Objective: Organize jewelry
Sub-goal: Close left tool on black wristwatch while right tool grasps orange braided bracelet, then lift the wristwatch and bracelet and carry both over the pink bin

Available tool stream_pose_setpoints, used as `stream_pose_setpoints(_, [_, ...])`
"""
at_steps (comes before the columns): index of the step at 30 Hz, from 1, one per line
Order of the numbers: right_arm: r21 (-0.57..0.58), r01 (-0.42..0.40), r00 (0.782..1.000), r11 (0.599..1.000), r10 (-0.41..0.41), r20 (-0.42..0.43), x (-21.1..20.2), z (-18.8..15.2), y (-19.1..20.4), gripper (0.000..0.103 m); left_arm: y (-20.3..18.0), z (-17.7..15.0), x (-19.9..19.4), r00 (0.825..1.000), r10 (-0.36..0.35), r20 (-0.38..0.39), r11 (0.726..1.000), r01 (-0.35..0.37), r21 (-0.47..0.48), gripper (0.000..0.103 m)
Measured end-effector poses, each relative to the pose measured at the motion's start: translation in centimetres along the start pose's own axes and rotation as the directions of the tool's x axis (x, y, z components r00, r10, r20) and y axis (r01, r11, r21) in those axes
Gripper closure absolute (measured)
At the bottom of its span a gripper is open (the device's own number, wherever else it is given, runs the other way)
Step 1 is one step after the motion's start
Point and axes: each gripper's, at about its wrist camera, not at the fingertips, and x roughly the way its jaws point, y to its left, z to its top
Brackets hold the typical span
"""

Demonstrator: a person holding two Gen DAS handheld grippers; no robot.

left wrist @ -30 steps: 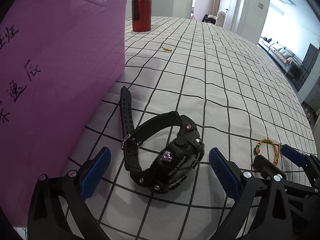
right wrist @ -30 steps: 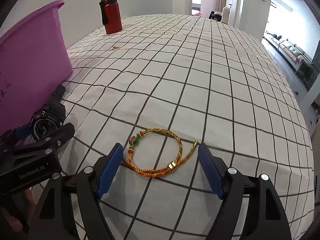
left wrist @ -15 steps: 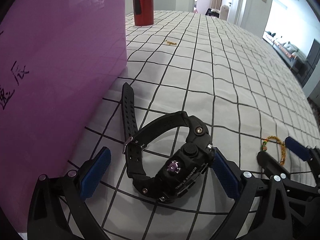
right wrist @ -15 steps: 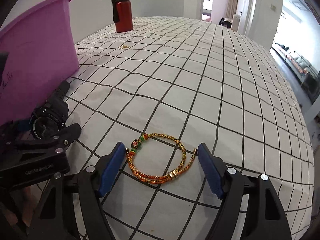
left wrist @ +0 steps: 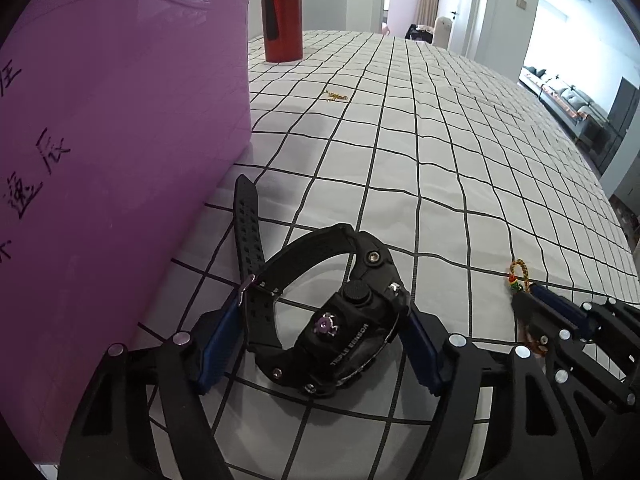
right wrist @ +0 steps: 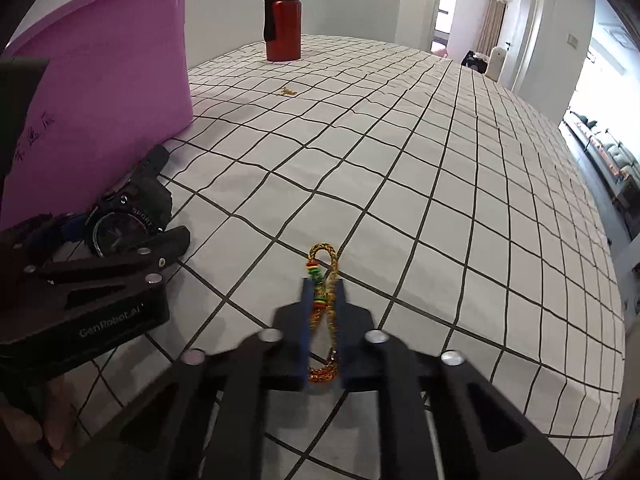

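A black sport watch (left wrist: 340, 332) lies on the checked tablecloth beside the purple tub (left wrist: 120, 120). My left gripper (left wrist: 320, 324) straddles it and its jaws are closing: one blue pad touches the strap by the buckle, the other the case. From the right wrist view the watch (right wrist: 124, 224) shows at the left, between the left gripper's fingers (right wrist: 168, 244). A braided gold-orange bracelet (right wrist: 324, 256) with coloured beads is squeezed flat in my right gripper (right wrist: 324, 292), which is shut on it. Its loop end sticks out past the fingertips and still rests on the cloth.
A red bottle (right wrist: 283, 20) stands at the table's far side. A small gold trinket (right wrist: 287, 91) lies on the cloth near the tub (right wrist: 112, 60). The checked cloth stretches bare to the right, where the table edge drops off. A hand shows at lower left.
Both grippers have closed in: the left pads came in against the watch, and the right jaws shut on the bracelet, folding its ring into a narrow loop.
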Motion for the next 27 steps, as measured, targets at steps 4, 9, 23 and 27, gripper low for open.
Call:
stream_pose_setpoints(4, [0.051,-0.04,0.999,0.998,0.04,0.009,-0.2,-0.3,-0.7,0.095,0.1,-0.1,-0.2,1.0,-0.008,0.003,1.0,0.008,-0.002,0.033])
stream_pose_setpoints(9, [0.083,-0.066,0.998,0.994,0.065,0.021,-0.9,-1.0,-1.3,0.096,0.2,-0.7,-0.7,1.0,-0.016,0.001,1.0,0.016,-0.003,0.034])
stream_pose_setpoints(23, [0.136,-0.121,0.992,0.983,0.115,0.049,-3.5,-3.1,-1.8,0.096,-0.6,-2.8,-3.9,0.998,-0.056,0.024,0.998,0.057,-0.011,0.034])
stream_pose_setpoints(27, [0.127,-0.128,0.991,0.984,0.121,0.064,-4.9,-3.5,-2.1,0.096,-1.3,-3.1,-5.7,0.997,-0.058,0.047,0.998,0.058,-0.007,0.034])
